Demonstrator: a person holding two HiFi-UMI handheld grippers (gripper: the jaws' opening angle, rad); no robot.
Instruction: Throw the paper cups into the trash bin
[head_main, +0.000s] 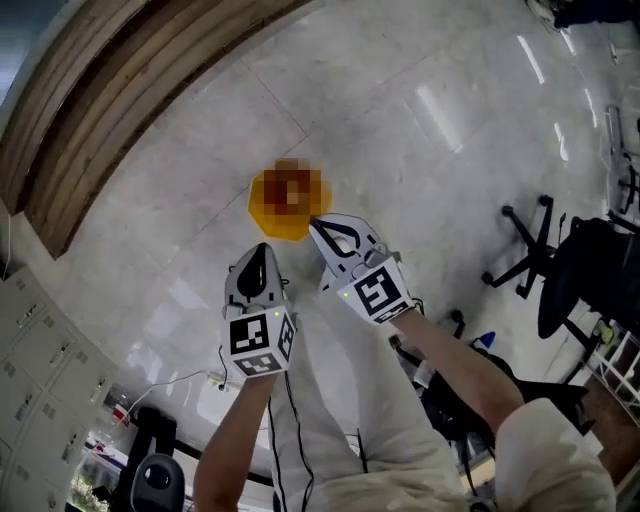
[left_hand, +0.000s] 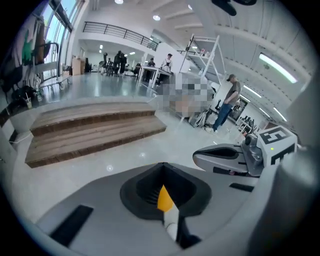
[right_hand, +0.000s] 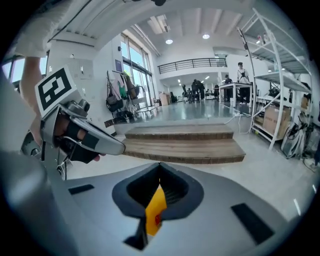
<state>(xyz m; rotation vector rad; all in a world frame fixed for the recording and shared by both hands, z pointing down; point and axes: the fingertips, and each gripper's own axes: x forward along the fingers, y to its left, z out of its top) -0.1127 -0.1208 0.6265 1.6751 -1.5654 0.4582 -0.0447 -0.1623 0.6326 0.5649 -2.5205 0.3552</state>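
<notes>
An orange paper cup, partly under a mosaic patch, hangs above the pale floor between my two grippers. My left gripper sits at its lower left edge and my right gripper at its right edge. In the left gripper view the jaws are shut on a thin orange-and-white sliver of the cup. The right gripper view likewise shows shut jaws pinching a yellow-orange sliver of the cup with a small red mark. Most of the cup is hidden in both gripper views. Each gripper shows in the other's view, side by side.
Low wooden steps run along the upper left. A black office chair stands at the right and grey lockers at the lower left. People stand far off, with metal shelving along the right wall.
</notes>
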